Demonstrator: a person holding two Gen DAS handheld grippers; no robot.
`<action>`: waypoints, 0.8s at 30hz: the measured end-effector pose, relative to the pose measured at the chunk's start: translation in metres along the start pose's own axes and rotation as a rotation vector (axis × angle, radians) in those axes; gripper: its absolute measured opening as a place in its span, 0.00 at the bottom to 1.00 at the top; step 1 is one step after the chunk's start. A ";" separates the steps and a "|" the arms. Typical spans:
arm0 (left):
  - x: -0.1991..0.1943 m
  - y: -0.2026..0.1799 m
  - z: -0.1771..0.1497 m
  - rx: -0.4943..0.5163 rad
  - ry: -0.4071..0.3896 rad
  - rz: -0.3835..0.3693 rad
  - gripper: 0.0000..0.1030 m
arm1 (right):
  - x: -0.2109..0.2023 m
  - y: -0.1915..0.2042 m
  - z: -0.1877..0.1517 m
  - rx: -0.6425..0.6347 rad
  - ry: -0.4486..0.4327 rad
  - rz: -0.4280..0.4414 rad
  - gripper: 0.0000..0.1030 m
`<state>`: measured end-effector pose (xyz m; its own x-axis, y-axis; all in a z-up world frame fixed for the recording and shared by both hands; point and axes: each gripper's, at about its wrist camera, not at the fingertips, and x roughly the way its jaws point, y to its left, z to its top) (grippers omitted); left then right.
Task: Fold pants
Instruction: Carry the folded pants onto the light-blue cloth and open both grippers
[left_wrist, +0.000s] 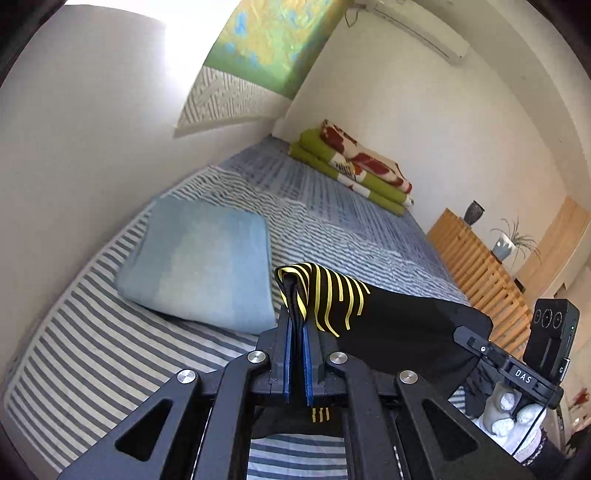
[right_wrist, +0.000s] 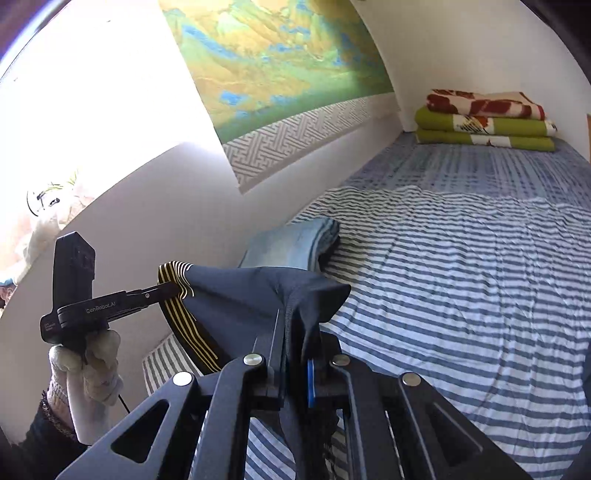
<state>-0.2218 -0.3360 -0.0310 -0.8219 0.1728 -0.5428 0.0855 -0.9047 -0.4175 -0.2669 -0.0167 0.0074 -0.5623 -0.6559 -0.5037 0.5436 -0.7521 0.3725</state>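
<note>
The pants (left_wrist: 402, 325) are black with thin yellow stripes along the side, and they hang in the air above the striped bed (left_wrist: 110, 332). My left gripper (left_wrist: 297, 325) is shut on the yellow-striped edge of the cloth. In the right wrist view the pants (right_wrist: 240, 299) stretch between both tools. My right gripper (right_wrist: 295, 332) is shut on a plain dark fold of them. The left gripper (right_wrist: 171, 290) shows at the left of that view, clamped on the striped band and held by a white-gloved hand (right_wrist: 92, 365).
A folded light blue garment (left_wrist: 203, 258) lies on the bed near the wall. Folded green and red blankets (right_wrist: 484, 122) are stacked at the far end. A wooden slatted piece (left_wrist: 476, 273) with a vase and a plant runs along the bed's right side.
</note>
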 end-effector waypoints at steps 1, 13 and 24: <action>-0.008 0.010 0.010 -0.001 -0.019 0.012 0.04 | 0.007 0.009 0.007 -0.008 -0.007 0.013 0.06; 0.058 0.141 0.122 -0.045 -0.083 0.122 0.04 | 0.154 0.051 0.095 -0.071 -0.022 0.062 0.06; 0.231 0.252 0.161 -0.165 0.025 0.197 0.04 | 0.351 -0.020 0.134 0.040 0.079 -0.030 0.06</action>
<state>-0.4808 -0.5866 -0.1439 -0.7662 0.0112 -0.6425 0.3349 -0.8463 -0.4142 -0.5588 -0.2406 -0.0721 -0.5259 -0.6270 -0.5747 0.5011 -0.7744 0.3864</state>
